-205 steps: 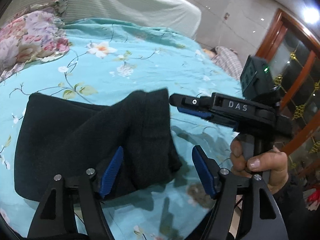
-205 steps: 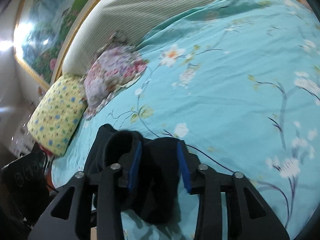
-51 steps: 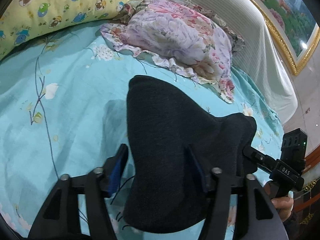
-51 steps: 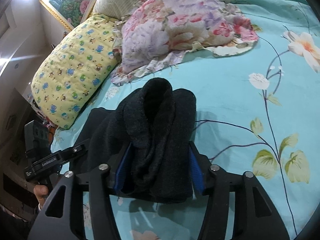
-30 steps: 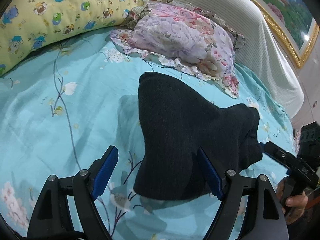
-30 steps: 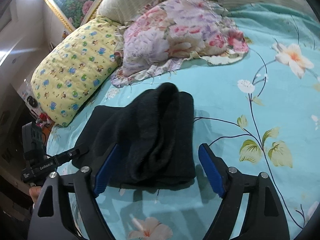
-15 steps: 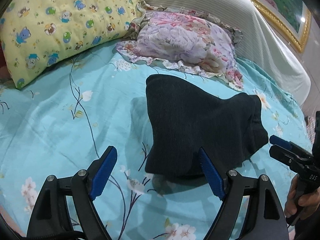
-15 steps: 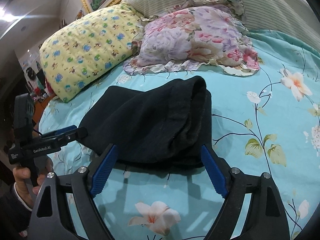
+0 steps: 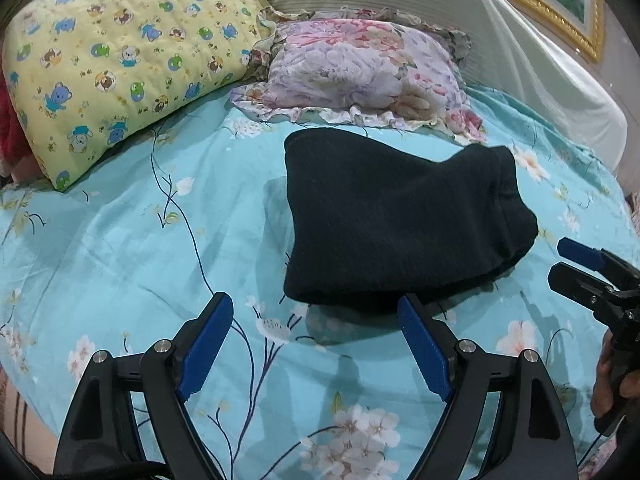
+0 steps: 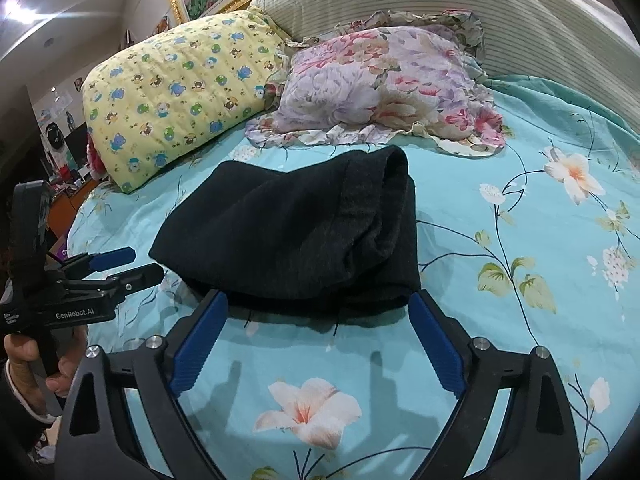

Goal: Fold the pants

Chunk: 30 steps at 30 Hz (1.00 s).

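1. Pants [image 9: 396, 216] lie folded into a compact black bundle on the teal bedspread [image 9: 120, 240], near the floral pillow [image 9: 360, 72].
2. Left gripper [image 9: 316, 312] spread, nothing between its pads.
3. Right gripper [image 10: 320, 312] jaws have just been opening (now spread, empty), near edge of bundle just beyond.

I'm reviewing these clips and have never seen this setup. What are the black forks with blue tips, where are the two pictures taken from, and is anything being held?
No robot here: a person holds a hand-operated gripper in each hand, and a camera on each looks forward along its fingers. In the left wrist view the left gripper fills the bottom, with the right gripper at the edge; the right wrist view shows the right gripper from its own camera. Both are open and hold nothing; the right one's jaws have just been opening. The folded black pants lie on the floral bedspread, below a yellow pillow and a flowered pillow.
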Tool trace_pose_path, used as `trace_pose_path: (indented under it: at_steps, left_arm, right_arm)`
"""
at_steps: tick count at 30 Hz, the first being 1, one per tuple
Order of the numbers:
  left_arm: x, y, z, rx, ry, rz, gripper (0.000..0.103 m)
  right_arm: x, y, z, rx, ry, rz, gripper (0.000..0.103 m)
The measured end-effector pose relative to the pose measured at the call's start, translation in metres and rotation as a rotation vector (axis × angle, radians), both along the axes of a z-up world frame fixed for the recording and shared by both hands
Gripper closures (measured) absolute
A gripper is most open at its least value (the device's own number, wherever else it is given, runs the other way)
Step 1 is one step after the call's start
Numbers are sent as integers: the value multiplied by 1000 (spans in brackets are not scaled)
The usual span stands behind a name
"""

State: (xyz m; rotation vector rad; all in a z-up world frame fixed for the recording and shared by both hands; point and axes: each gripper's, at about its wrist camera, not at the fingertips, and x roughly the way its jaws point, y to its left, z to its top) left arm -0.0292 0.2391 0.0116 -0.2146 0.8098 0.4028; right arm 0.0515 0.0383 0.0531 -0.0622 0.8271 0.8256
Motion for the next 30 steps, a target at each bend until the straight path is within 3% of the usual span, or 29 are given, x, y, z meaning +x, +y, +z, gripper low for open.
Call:
trace_pose_path:
  at_steps: [9, 30]
  left_arm:
    - [-3, -22, -3, 51, -5, -6, 16]
    - [0, -15, -26, 11, -22, 38, 15]
  right_arm:
    - [-15, 2, -3, -7, -27, 23, 8]
    - [-22, 17, -17, 32, -85, 17, 6]
